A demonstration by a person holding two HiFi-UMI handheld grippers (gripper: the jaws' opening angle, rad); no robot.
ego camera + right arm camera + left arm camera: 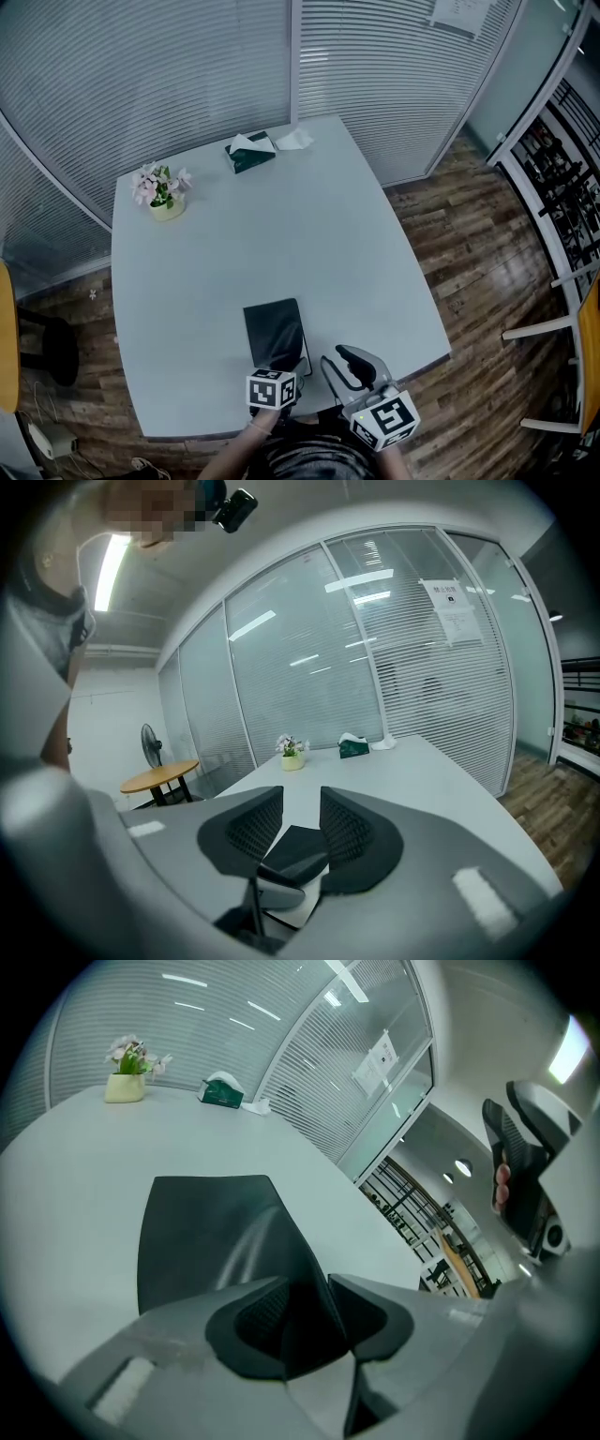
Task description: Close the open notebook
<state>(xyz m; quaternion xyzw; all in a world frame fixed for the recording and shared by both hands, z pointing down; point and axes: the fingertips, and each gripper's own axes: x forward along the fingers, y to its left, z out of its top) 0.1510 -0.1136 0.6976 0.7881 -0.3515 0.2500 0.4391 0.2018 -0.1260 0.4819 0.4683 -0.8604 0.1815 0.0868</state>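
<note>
The pale grey tabletop (309,244) carries four things. A notebook (273,330) lies flat close to the near edge, black cover up, with a thin white strip of pages showing along its right side. Well apart from it, at the far left corner, stands a small pot of pink flowers (165,194). Along the far edge sits a dark green tissue box (250,156), and a loose white tissue (295,141) lies just beside it, to its right.

An office meeting room: glass partition walls (187,84) lined with horizontal blinds close in a large pale table (281,234), a printed notice (459,14) is stuck on the glass, and wood-plank flooring (469,272) surrounds it (a tissue box (249,153) and potted flowers (165,192) sit at the table's far end)
</note>
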